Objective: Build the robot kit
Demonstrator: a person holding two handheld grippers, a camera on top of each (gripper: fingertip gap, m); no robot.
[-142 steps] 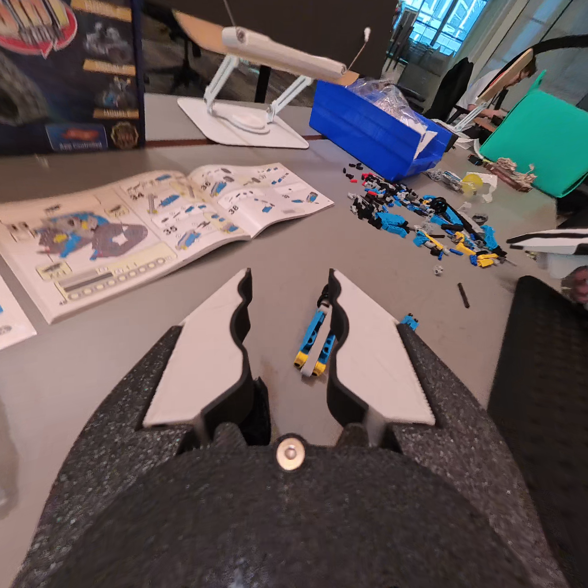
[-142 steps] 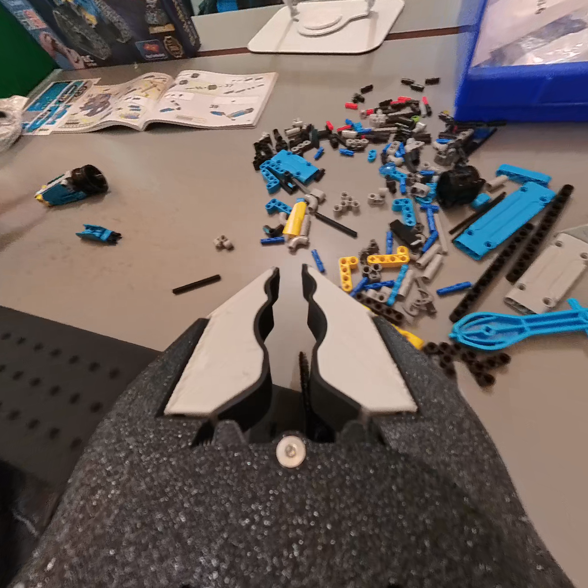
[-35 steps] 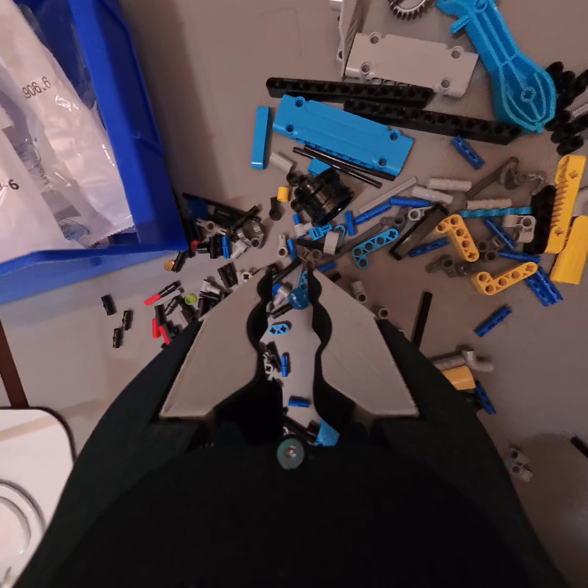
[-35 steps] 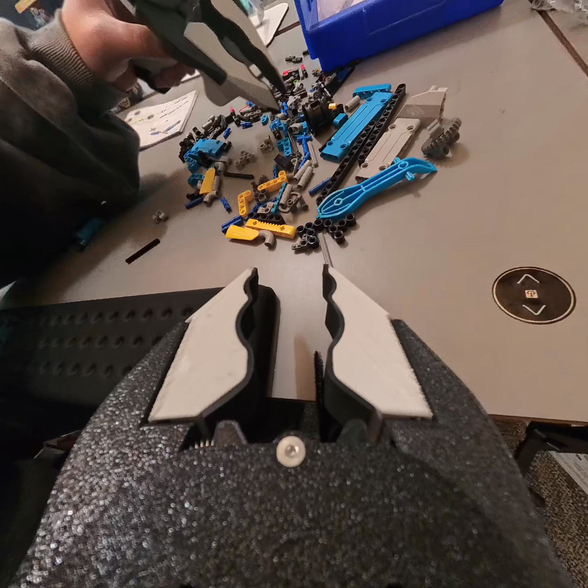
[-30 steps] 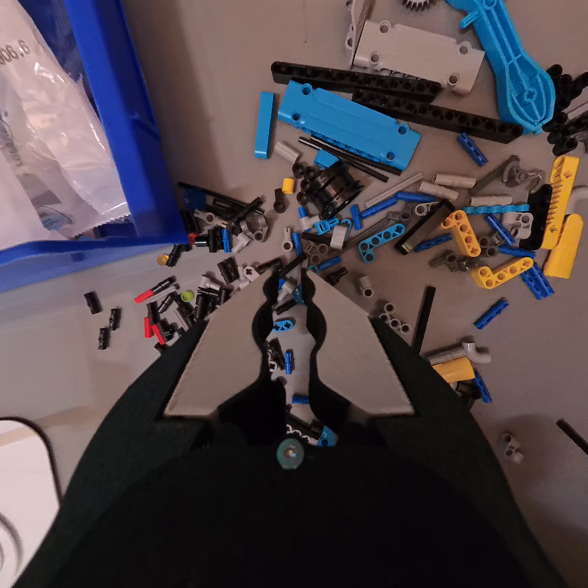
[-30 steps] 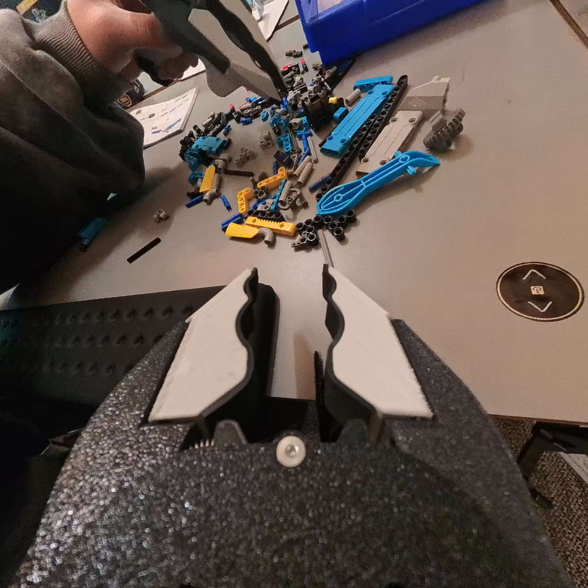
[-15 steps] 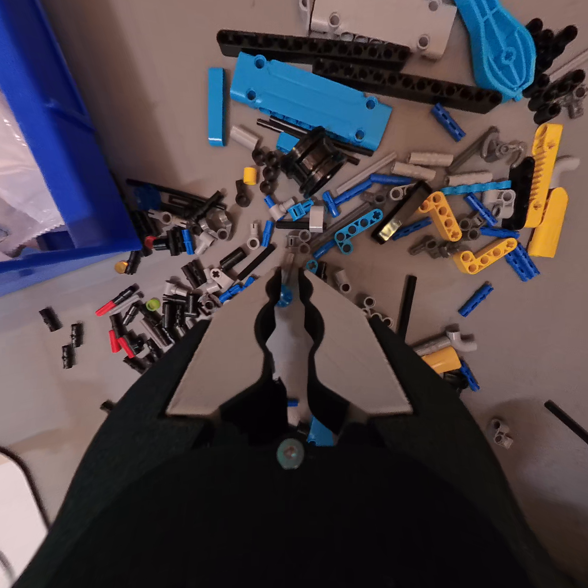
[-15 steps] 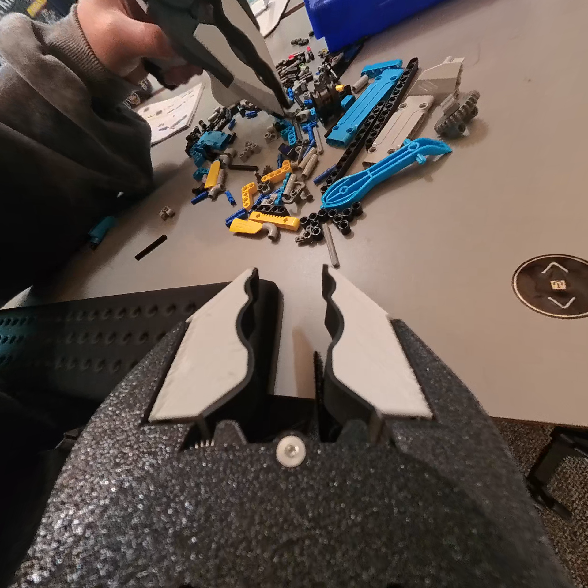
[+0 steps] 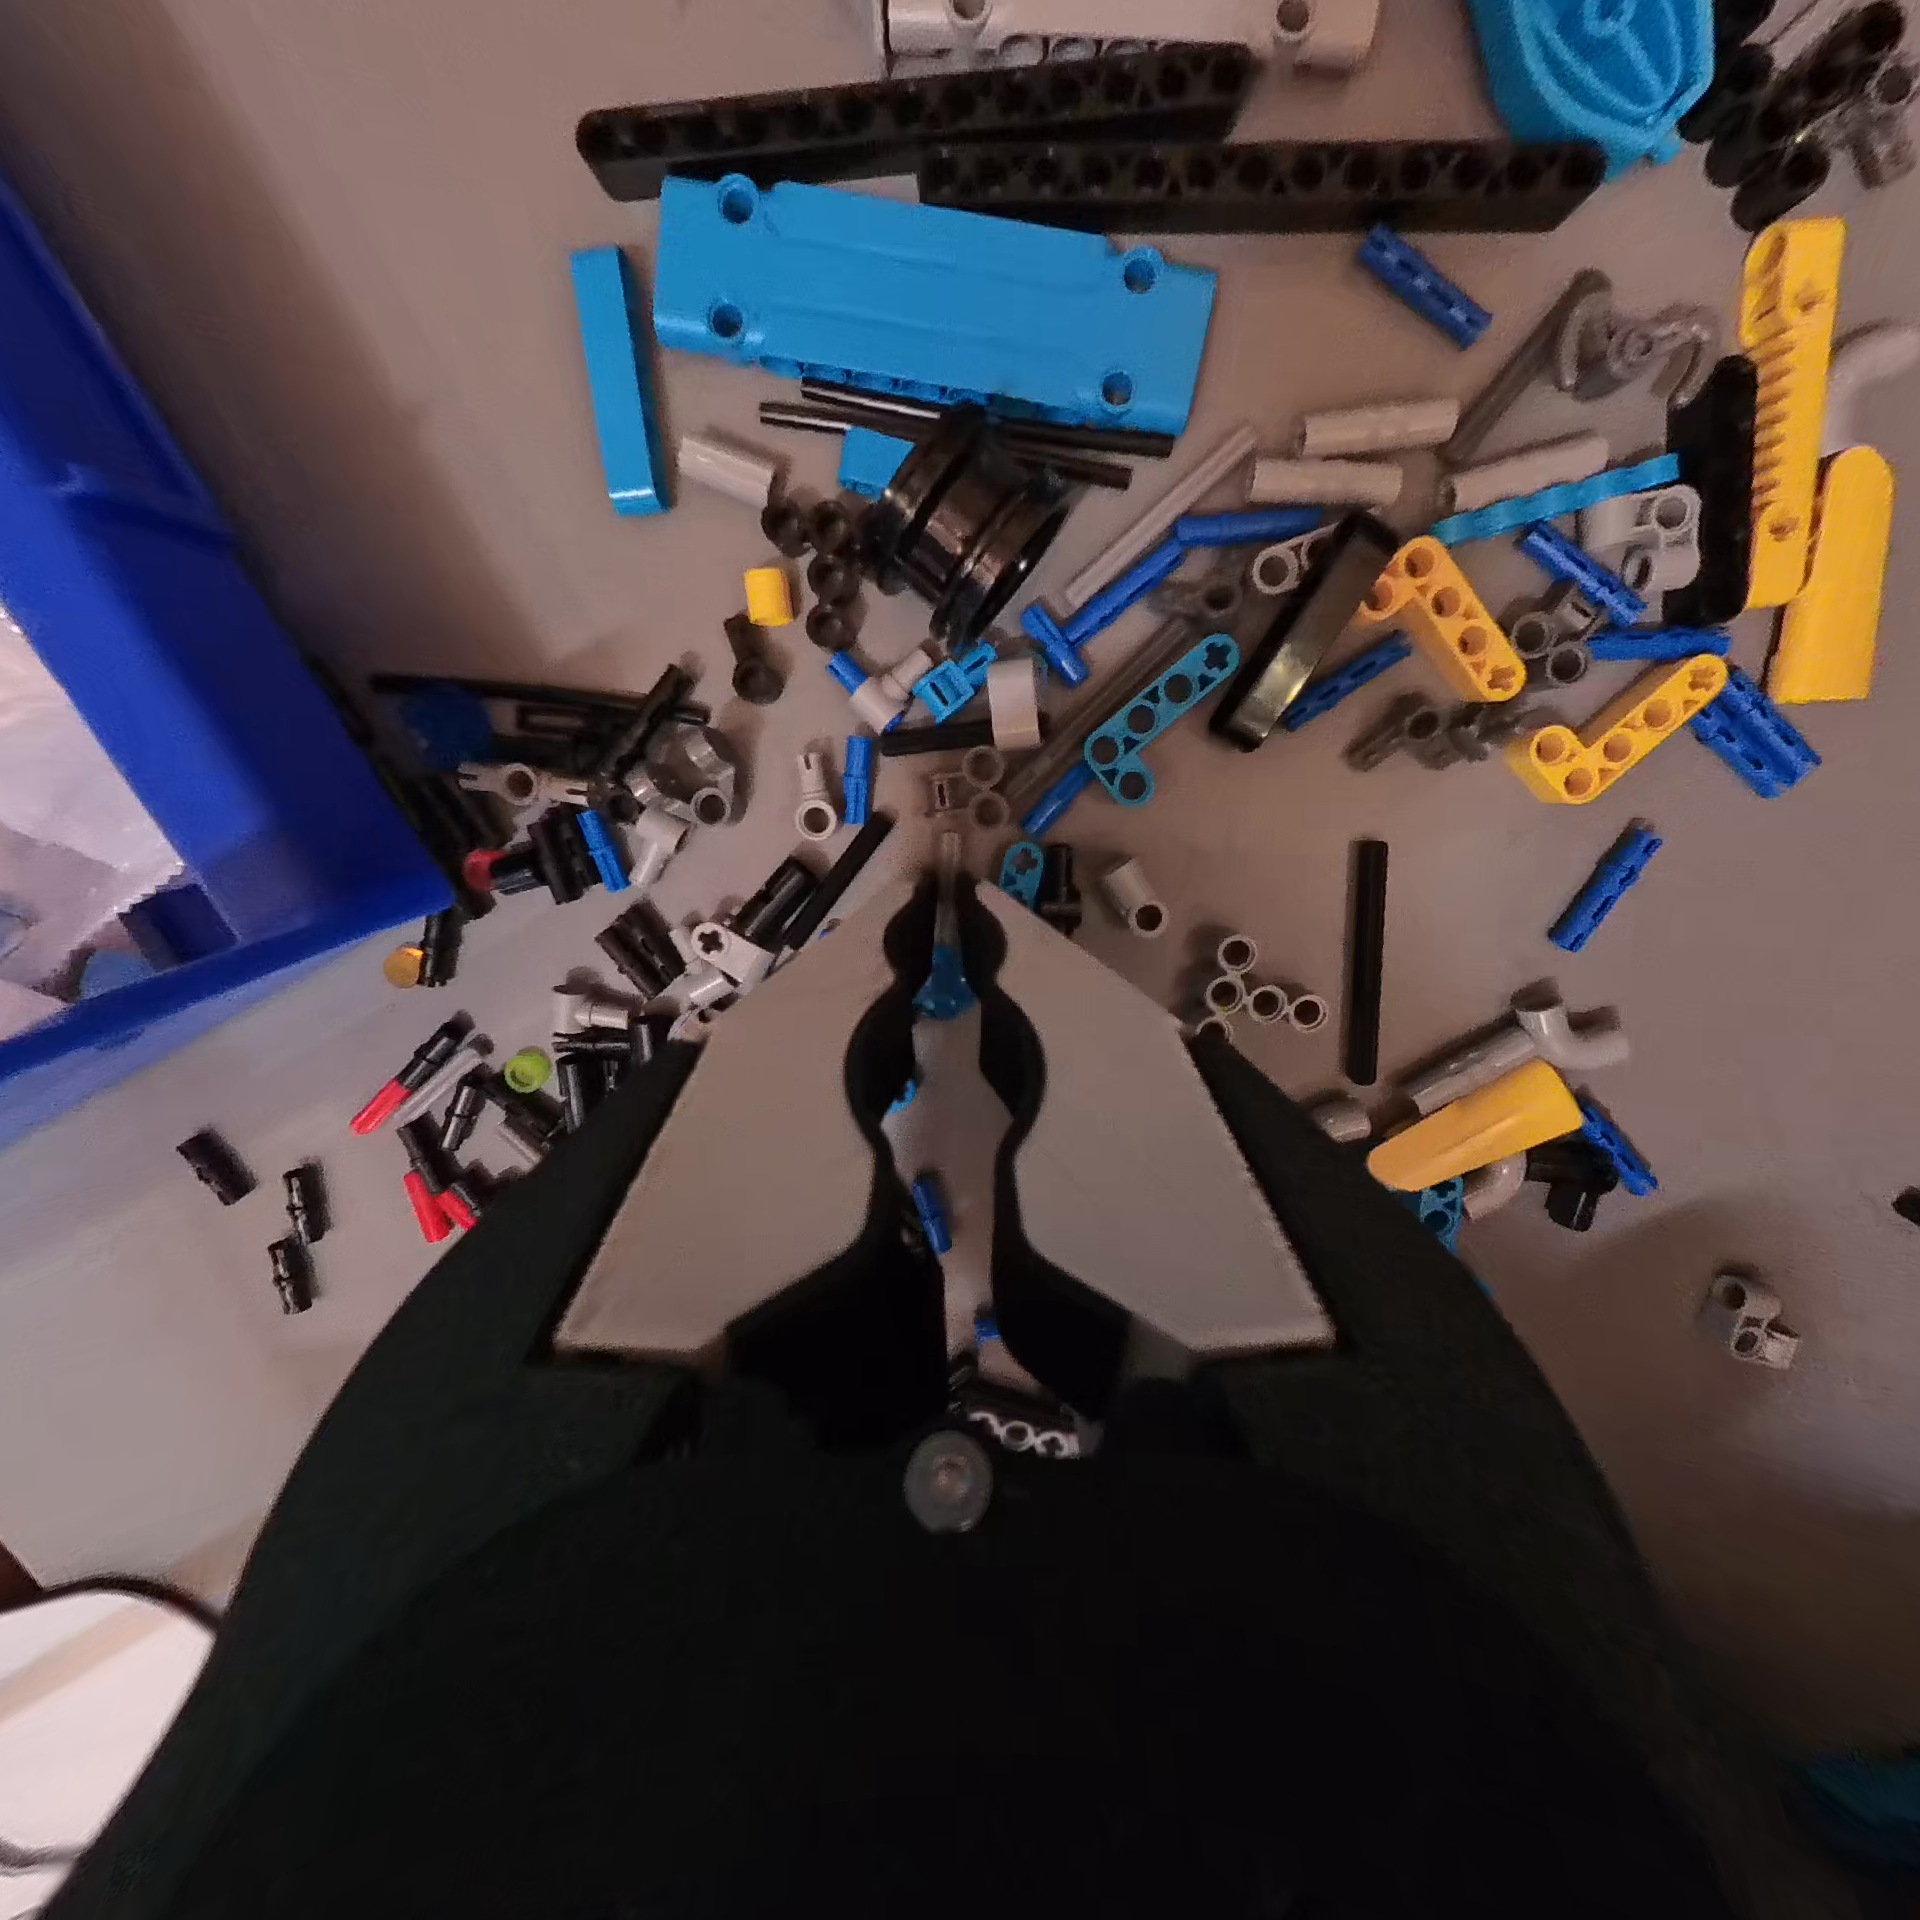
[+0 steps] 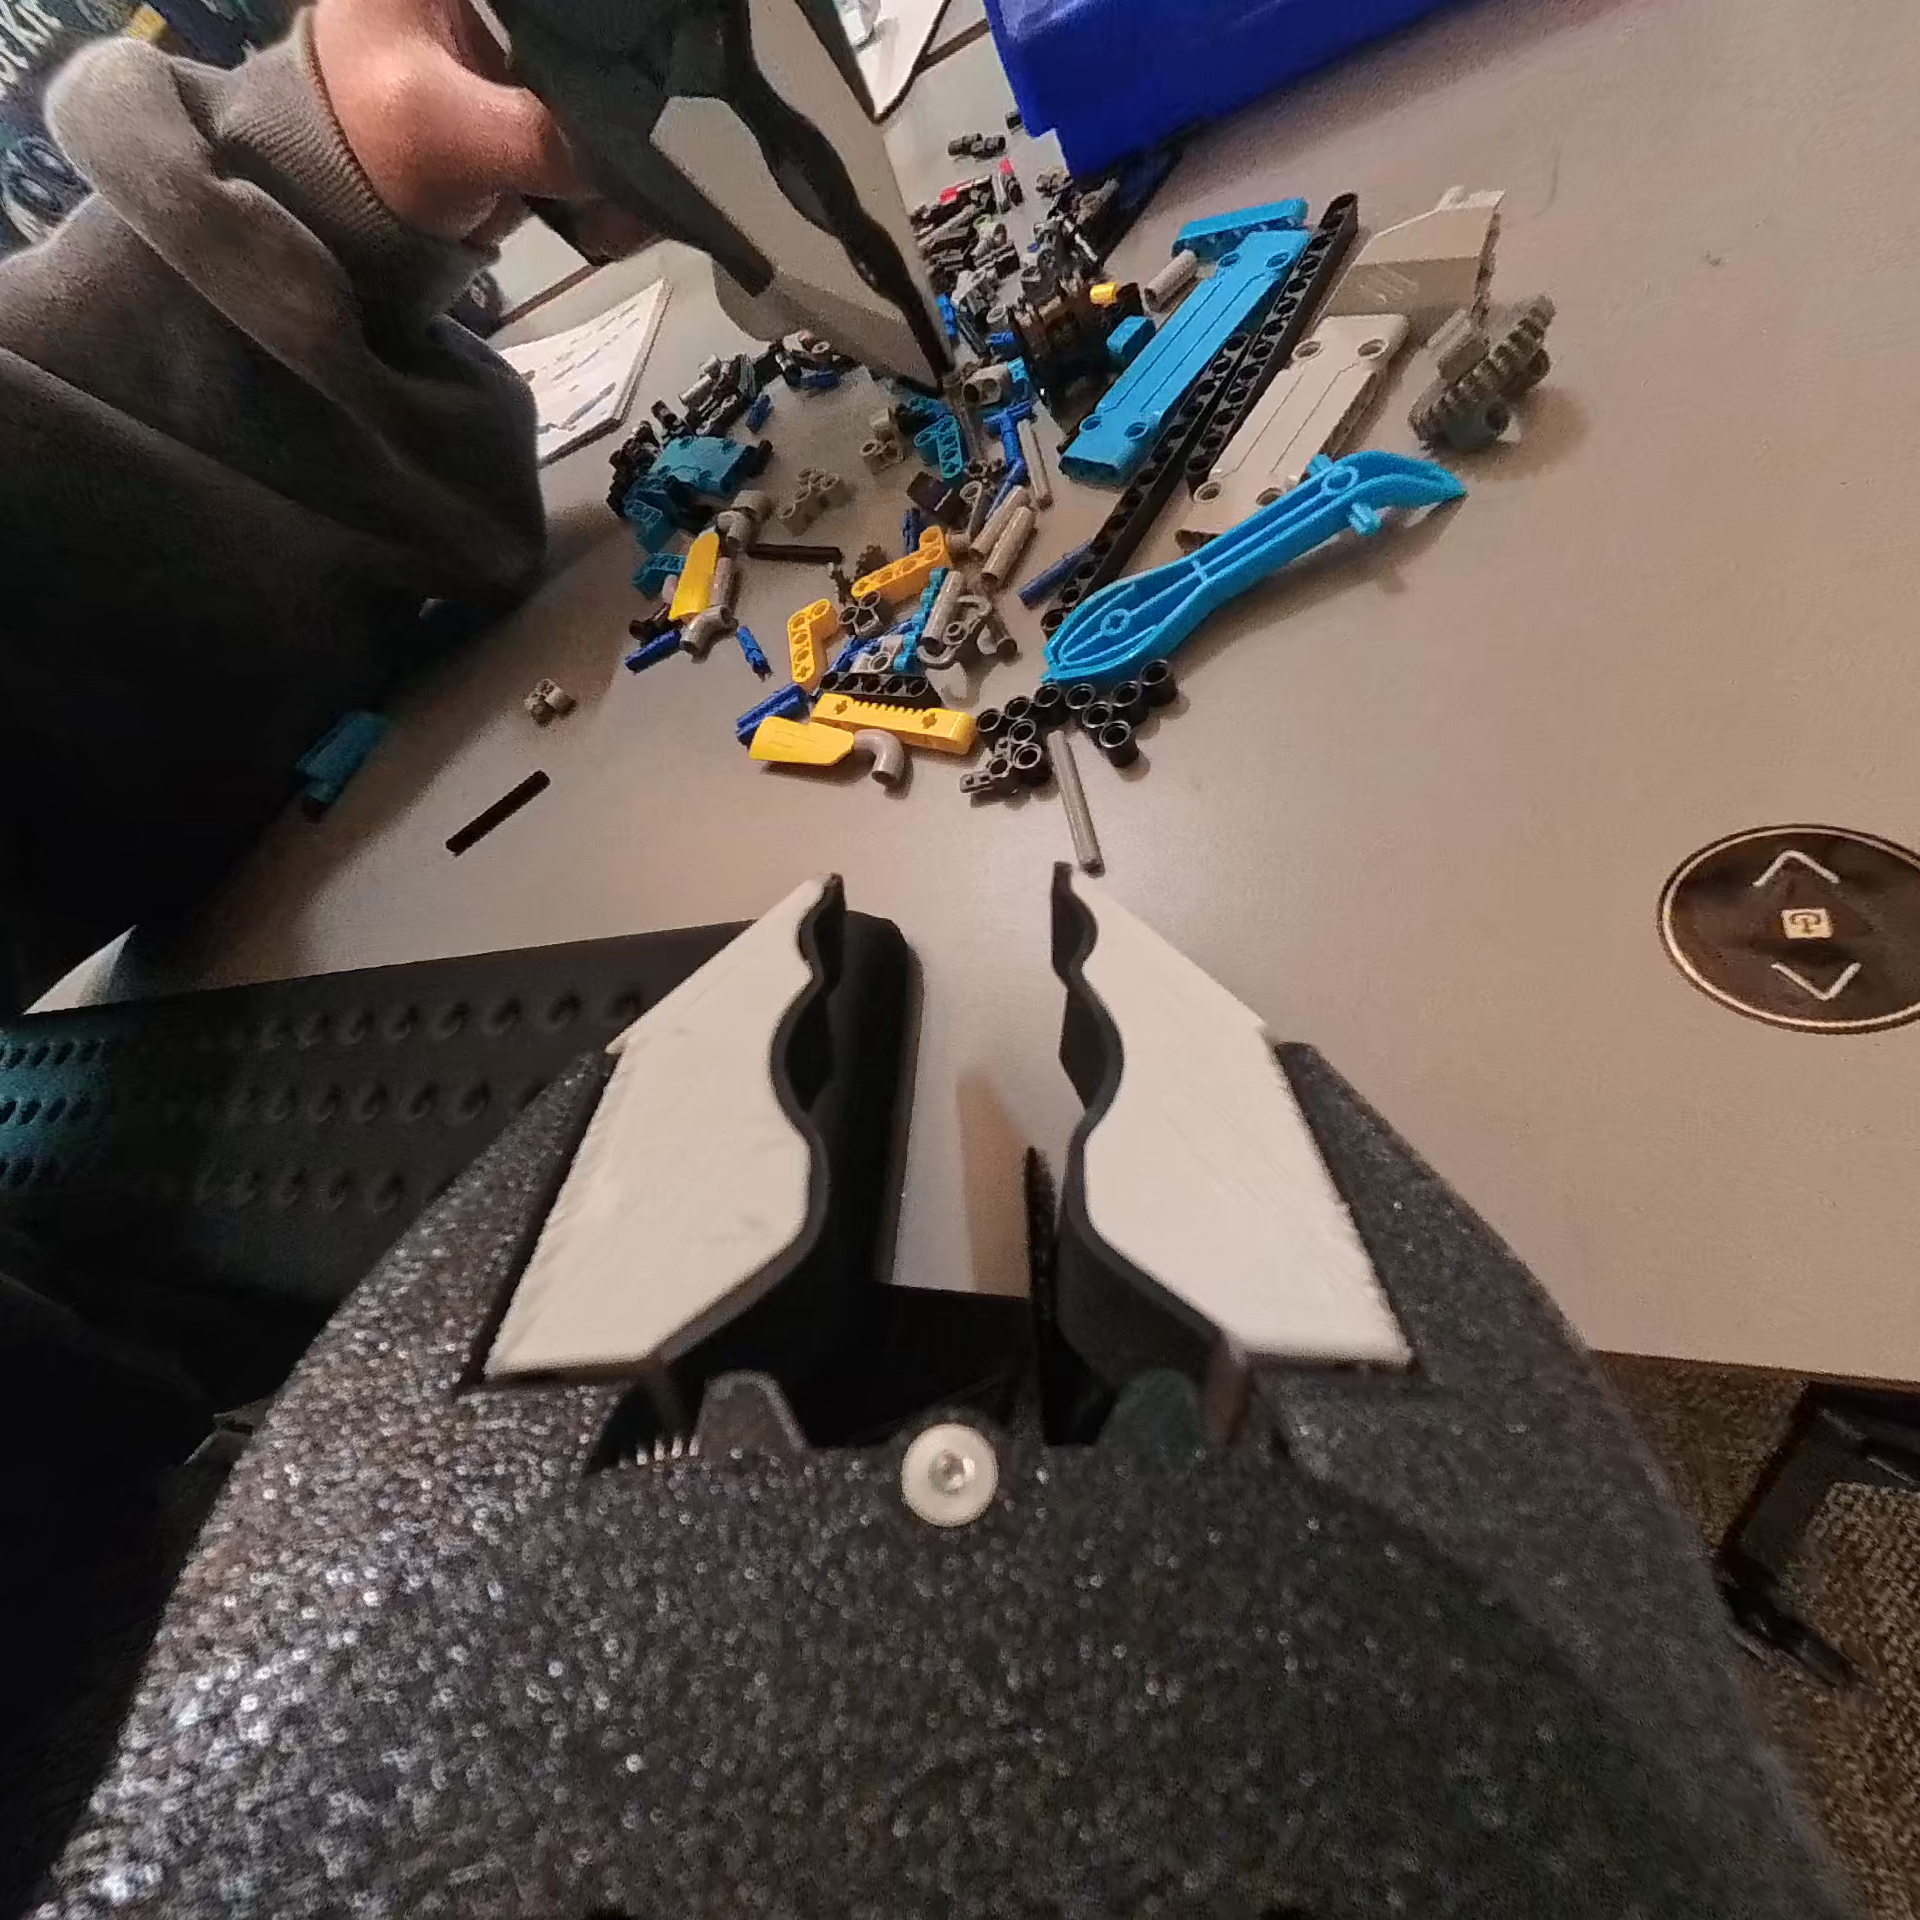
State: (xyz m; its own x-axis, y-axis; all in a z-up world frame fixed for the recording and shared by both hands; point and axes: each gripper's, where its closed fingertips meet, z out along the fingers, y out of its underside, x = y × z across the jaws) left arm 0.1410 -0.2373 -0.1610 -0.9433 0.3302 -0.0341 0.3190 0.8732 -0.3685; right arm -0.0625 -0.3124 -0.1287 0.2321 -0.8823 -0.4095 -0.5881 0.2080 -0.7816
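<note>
Ahead of my right gripper (image 10: 945, 883) the grey table (image 10: 1455, 727) lies bare up to a grey axle (image 10: 1075, 805). Beyond it, loose building pieces (image 10: 883, 582) crowd the way. A blue bin (image 9: 156, 623) walls off the pile's left side.

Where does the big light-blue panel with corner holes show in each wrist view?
Left wrist view: light-blue panel, upper centre, just below the black beams.
Right wrist view: same panel, upper right of centre.
Shared landmark: the blue bin.
</note>
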